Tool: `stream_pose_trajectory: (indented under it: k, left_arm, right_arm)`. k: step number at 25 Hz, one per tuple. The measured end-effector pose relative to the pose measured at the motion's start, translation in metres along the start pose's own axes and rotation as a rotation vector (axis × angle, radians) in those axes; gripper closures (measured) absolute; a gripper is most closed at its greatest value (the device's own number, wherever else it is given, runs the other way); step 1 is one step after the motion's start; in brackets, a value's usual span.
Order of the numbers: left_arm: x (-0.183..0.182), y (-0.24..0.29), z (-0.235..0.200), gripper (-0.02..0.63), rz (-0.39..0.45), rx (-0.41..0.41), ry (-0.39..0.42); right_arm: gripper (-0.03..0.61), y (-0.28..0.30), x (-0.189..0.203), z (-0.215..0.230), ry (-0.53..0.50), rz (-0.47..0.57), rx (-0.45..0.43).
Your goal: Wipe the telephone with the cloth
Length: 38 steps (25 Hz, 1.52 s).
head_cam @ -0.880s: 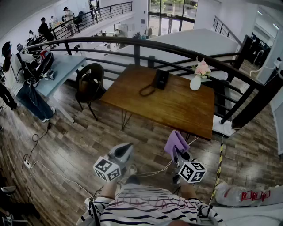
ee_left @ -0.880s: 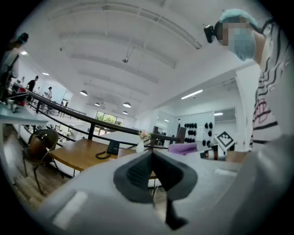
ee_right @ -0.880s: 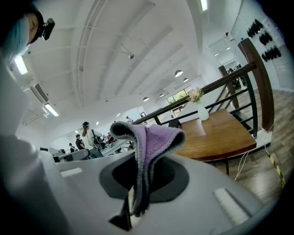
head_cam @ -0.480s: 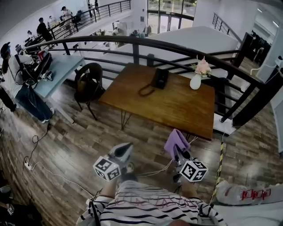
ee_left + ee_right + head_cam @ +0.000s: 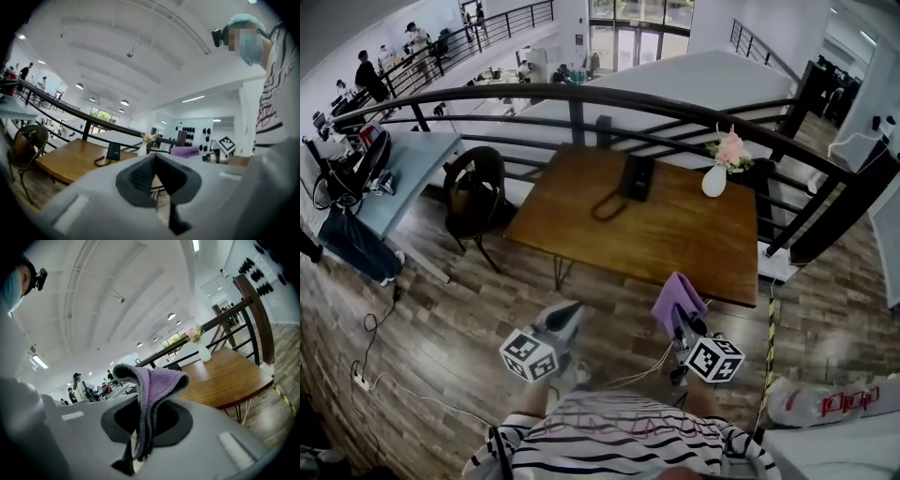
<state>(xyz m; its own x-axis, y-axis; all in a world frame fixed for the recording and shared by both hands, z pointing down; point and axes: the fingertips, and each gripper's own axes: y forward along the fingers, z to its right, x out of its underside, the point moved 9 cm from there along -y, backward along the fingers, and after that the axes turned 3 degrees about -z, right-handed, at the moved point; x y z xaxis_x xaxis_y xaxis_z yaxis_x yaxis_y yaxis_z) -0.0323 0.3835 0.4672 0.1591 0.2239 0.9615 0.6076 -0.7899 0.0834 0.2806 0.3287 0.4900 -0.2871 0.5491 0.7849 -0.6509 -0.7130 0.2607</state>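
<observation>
The table [image 5: 694, 234] has drawn a little nearer than a moment ago, so the person seems to be walking up. The telephone [image 5: 637, 176] sits near the table's far edge, well apart from both grippers. Best to close in fully, then lay the cloth [image 5: 678, 302] flat on it. The right gripper [image 5: 682, 323] is clamped on the cloth. The left gripper [image 5: 565, 314] has its jaws together with nothing between them.
</observation>
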Motion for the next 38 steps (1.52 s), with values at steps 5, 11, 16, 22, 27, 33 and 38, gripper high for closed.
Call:
stream_pose_trajectory:
  k: [5,11,16,22,27,33,38]
  left_arm:
    - [-0.019,-0.003,-0.062,0.612,-0.010,0.043,-0.006]
    - [-0.034,-0.014,-0.138,0.612,-0.023,0.067,-0.016]
    - [-0.044,-0.012,-0.181,0.612,-0.038,0.112,-0.018]
    - [-0.045,0.016,-0.201,0.612,-0.048,0.143,-0.051]
    - [-0.045,0.047,-0.217,0.612,-0.060,0.134,-0.056]
    - [-0.062,0.093,-0.233,0.612,-0.057,0.102,-0.036]
    - [-0.071,0.148,-0.237,0.612,-0.053,0.116,-0.016]
  right_arm:
    - [0.541,0.049,0.000,-0.023,0.021,0.011,0.050]
    - [0.541,0.109,0.003,-0.050,0.036,0.038,0.093]
    - [0.541,0.143,0.004,-0.064,0.059,0.066,0.135]
    - [0.541,0.163,-0.006,-0.055,0.073,0.049,0.163]
    - [0.541,0.186,-0.024,-0.028,0.087,0.049,0.162]
    - [0.542,0.218,-0.057,0.003,0.084,0.043,0.117]
    - [0.541,0.238,-0.089,0.038,0.084,0.040,0.097]
